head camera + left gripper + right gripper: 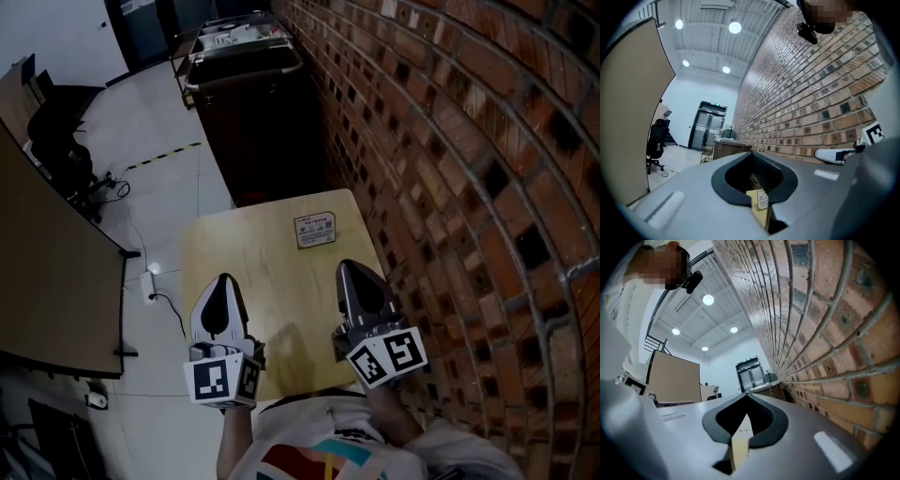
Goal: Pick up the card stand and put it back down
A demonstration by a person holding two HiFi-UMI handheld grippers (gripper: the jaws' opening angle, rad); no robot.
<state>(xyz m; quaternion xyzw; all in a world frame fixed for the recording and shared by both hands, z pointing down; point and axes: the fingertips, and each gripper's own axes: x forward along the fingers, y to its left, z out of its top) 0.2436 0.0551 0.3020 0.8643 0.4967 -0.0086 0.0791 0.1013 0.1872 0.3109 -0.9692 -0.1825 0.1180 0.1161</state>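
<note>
The card stand (316,230) is a small white printed card that rests at the far right of a small wooden table (253,262). My left gripper (223,278) hovers over the table's near left part, its jaws closed to a point with nothing in them. My right gripper (348,265) is over the near right part, a short way in front of the card stand, also shut and empty. In the left gripper view the card stand (762,198) shows through the narrow slit below the closed jaws. The right gripper view shows only a strip of table (739,446) there.
A brick wall (469,187) covered with wire mesh runs close along the table's right side. A dark cart (253,103) stands beyond the table's far edge. To the left are a brown partition (47,272), an office chair (56,131) and a cable on the floor (155,286).
</note>
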